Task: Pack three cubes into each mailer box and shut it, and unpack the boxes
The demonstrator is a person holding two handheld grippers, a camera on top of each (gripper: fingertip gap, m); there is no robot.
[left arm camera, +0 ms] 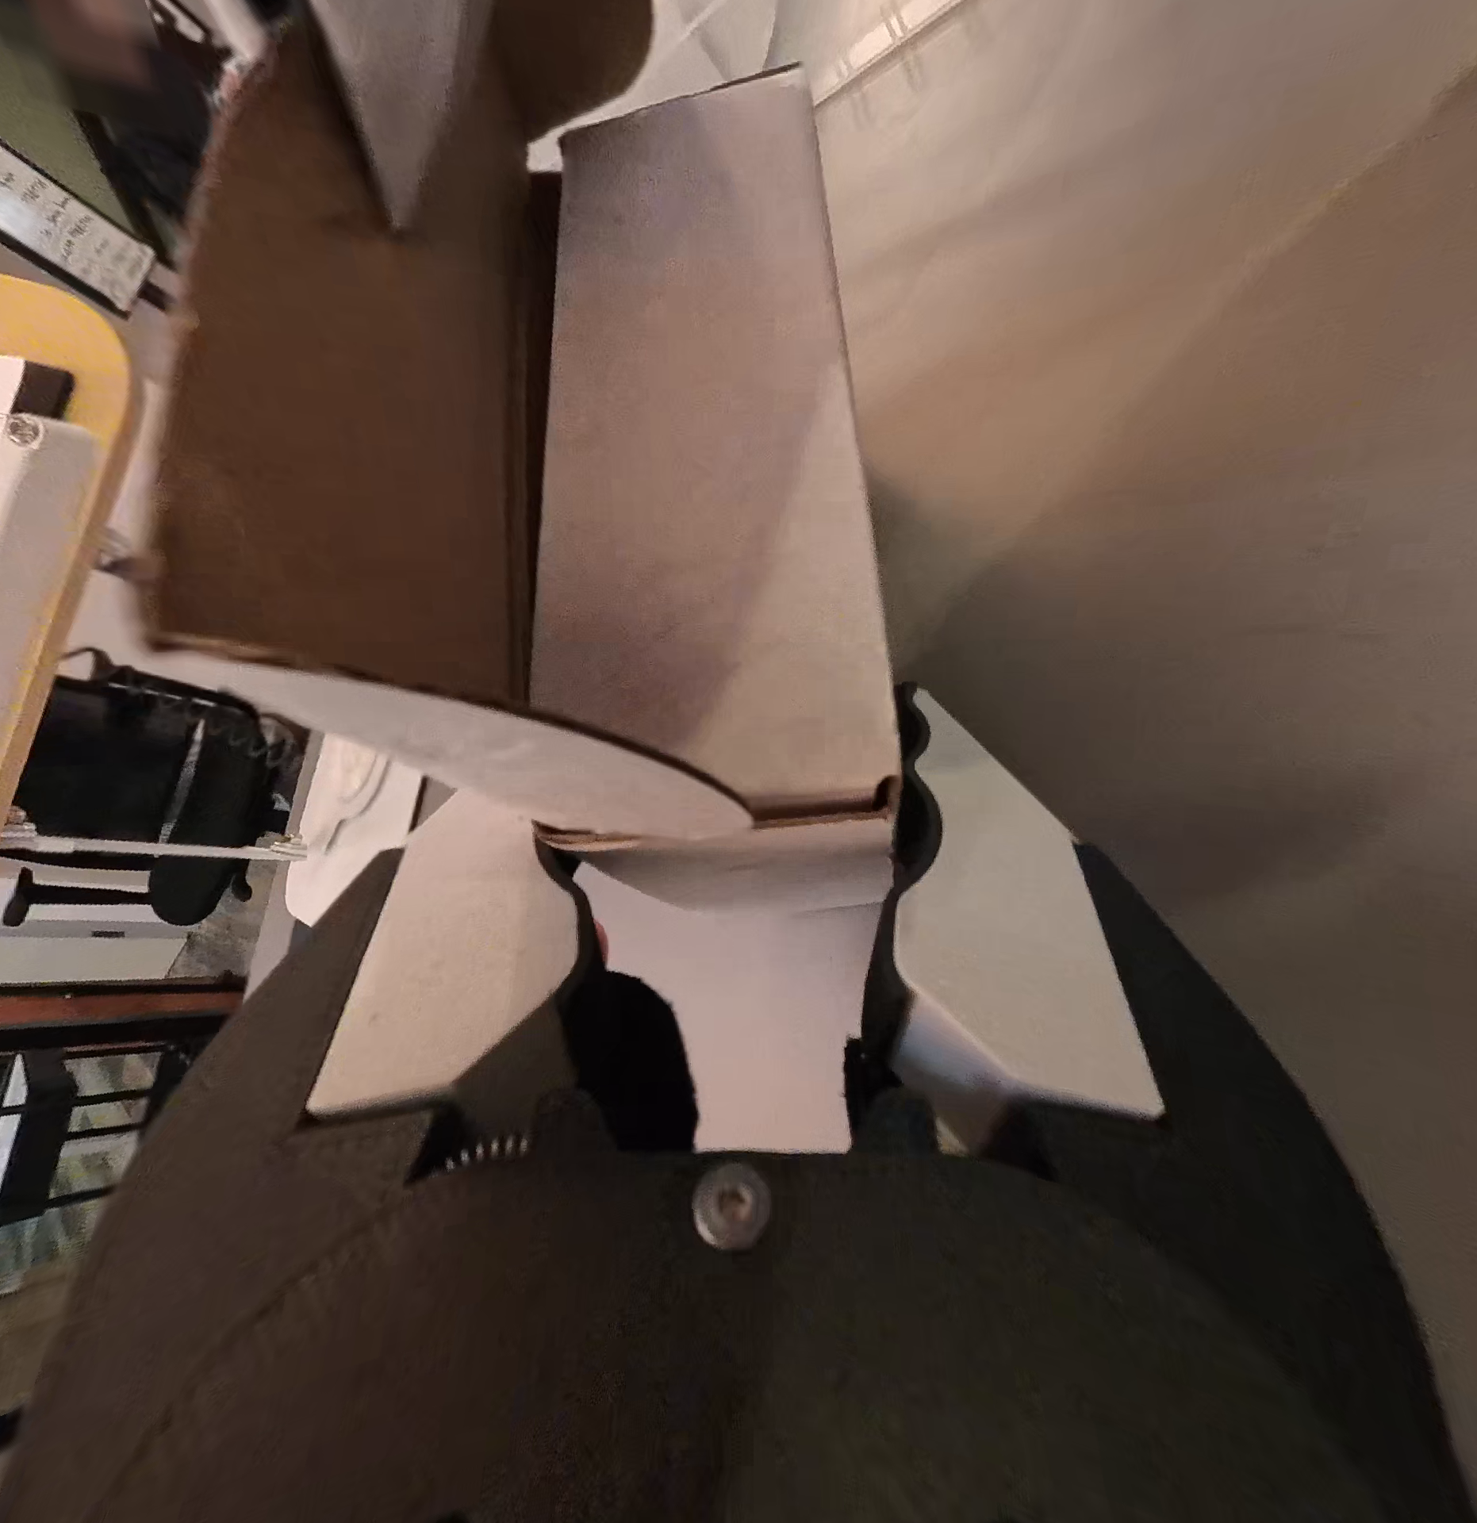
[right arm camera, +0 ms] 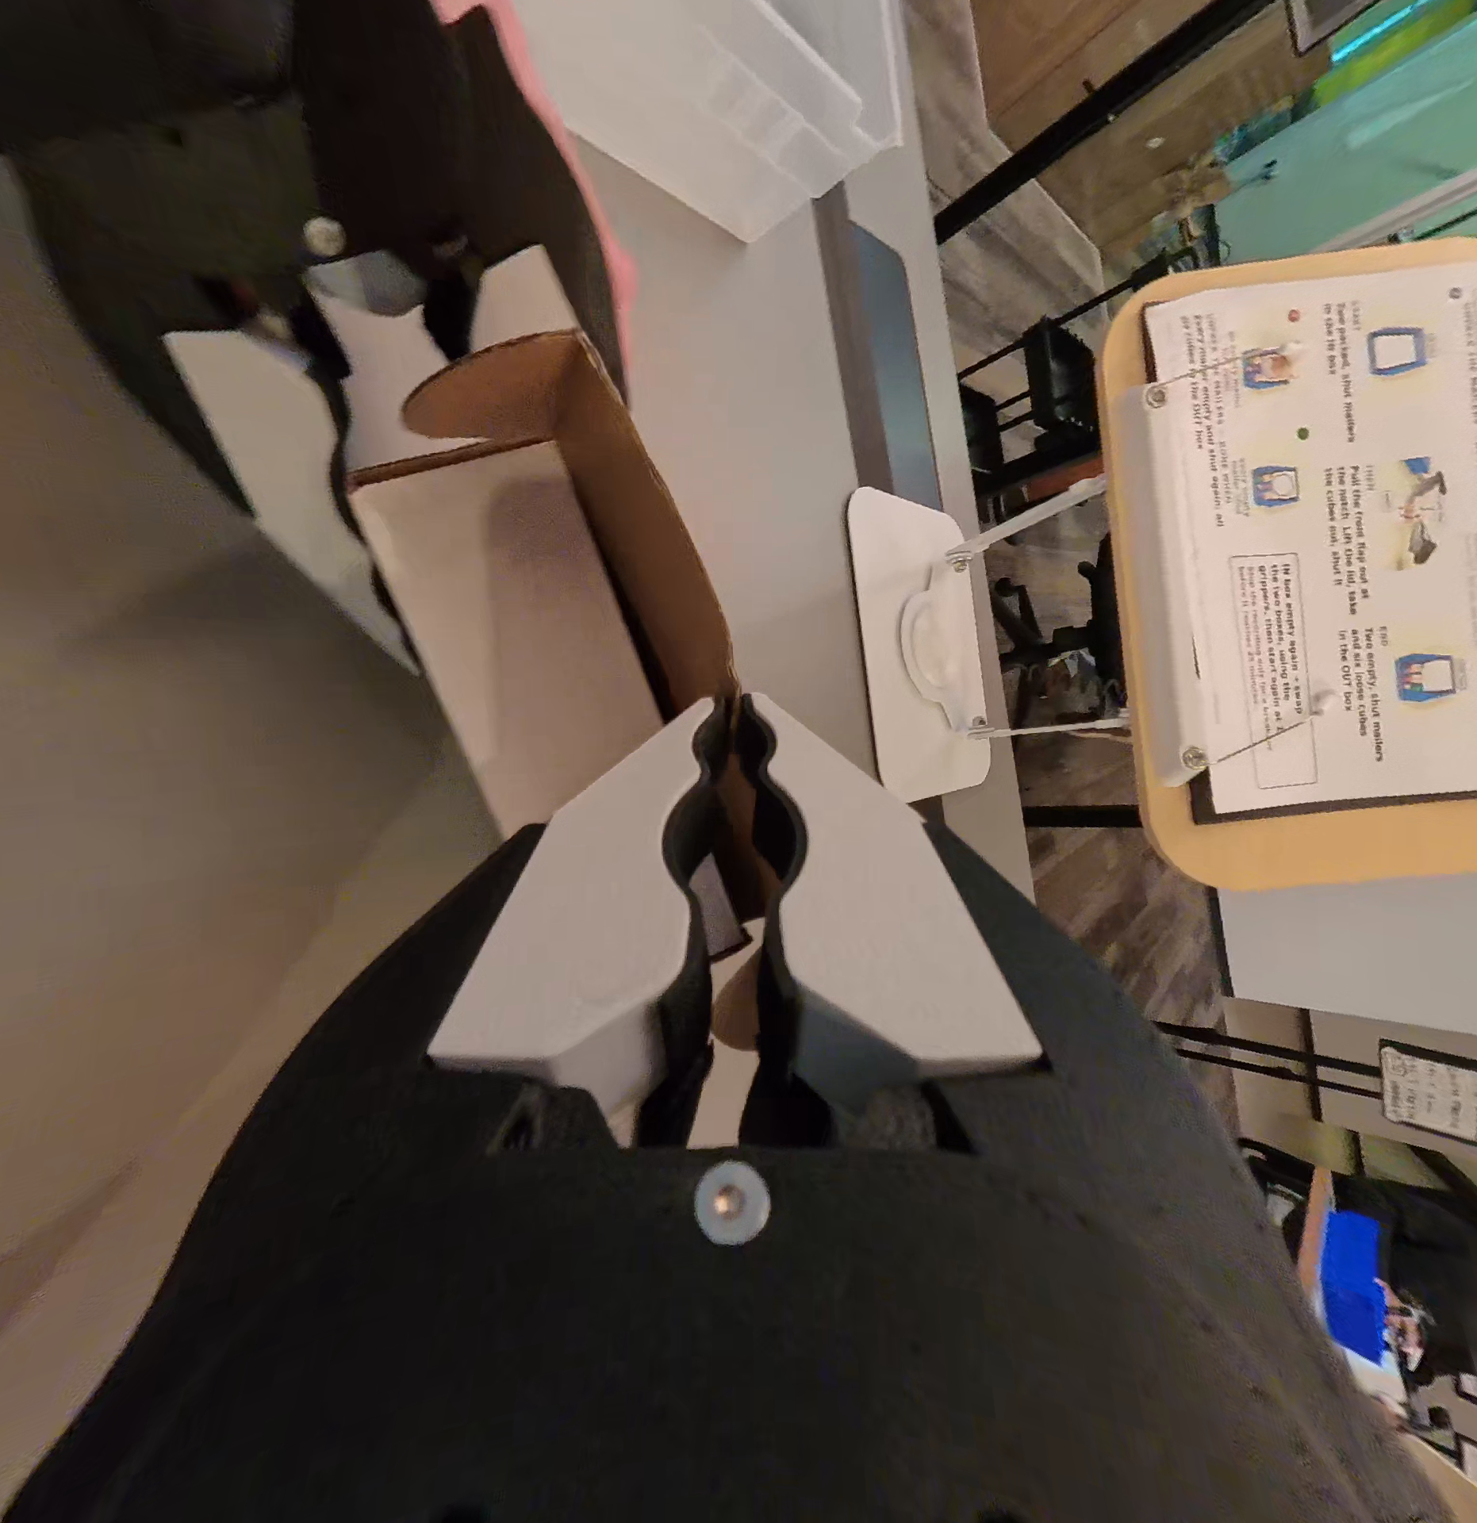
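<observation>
Mailer box (left arm camera: 702, 461), white outside, brown corrugated inside, clamped between both grippers' wavy pads.

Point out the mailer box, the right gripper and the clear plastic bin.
mailer box (right arm camera: 504, 610): right wrist view, white outer wall.
right gripper (right arm camera: 733, 746): right wrist view, between fingertips.
clear plastic bin (right arm camera: 719, 107): right wrist view, side wall.

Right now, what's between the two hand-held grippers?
The mailer box. In the right wrist view, the right hand-held gripper pinches its brown flap and the left hand-held gripper clamps its far end.
</observation>
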